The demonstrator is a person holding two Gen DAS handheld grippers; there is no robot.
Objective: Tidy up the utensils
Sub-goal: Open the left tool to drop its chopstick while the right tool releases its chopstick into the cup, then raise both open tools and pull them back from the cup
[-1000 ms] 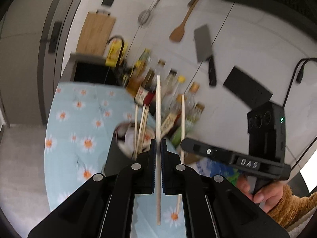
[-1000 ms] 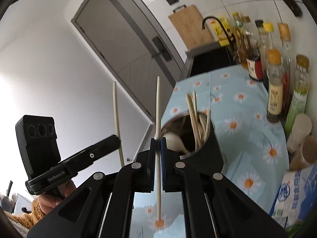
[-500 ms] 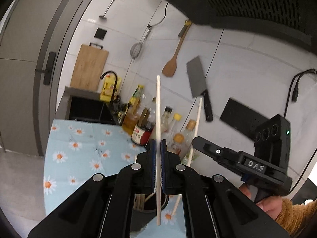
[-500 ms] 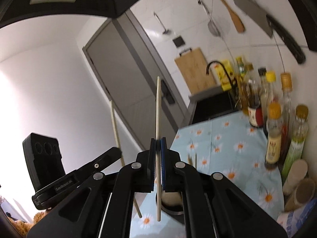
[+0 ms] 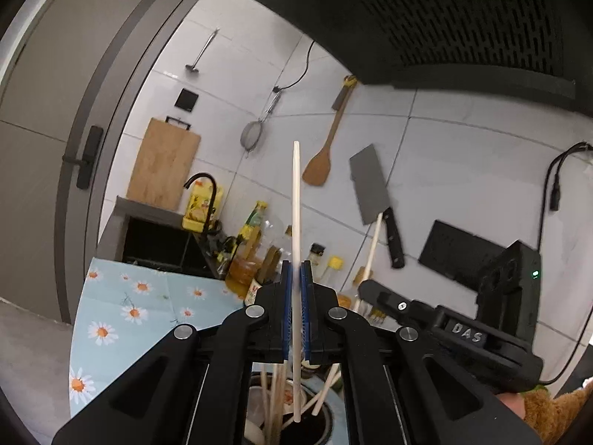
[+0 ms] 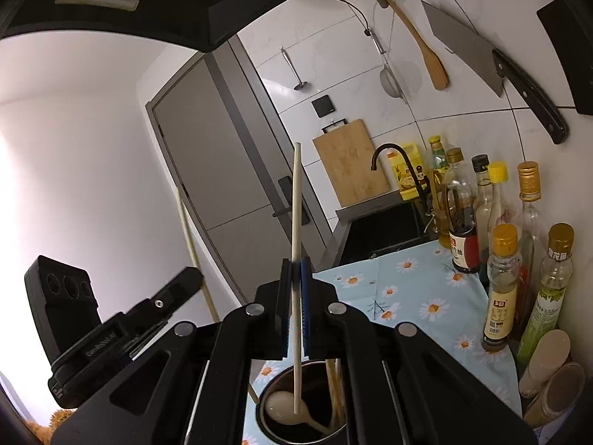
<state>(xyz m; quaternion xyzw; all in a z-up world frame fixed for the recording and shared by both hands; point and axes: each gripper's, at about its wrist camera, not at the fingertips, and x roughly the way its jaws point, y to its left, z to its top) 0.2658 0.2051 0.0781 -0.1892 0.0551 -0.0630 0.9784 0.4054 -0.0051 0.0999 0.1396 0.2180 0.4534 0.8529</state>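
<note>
Two chopsticks up, both poised over the holder

Each gripper's jaws are clamped on a pale chopstick: left gripper [image 5: 295, 289] with its chopstick [image 5: 296, 204], right gripper [image 6: 295, 289] with its own [image 6: 296, 204]. Below waits the dark holder [image 6: 276, 383], already stocked with sticks and a spoon [image 6: 283, 406]; both drops remain.

The left hand-held gripper [image 5: 295, 289] clamps an upright chopstick [image 5: 296, 200] above the holder [image 5: 326, 421].
</note>
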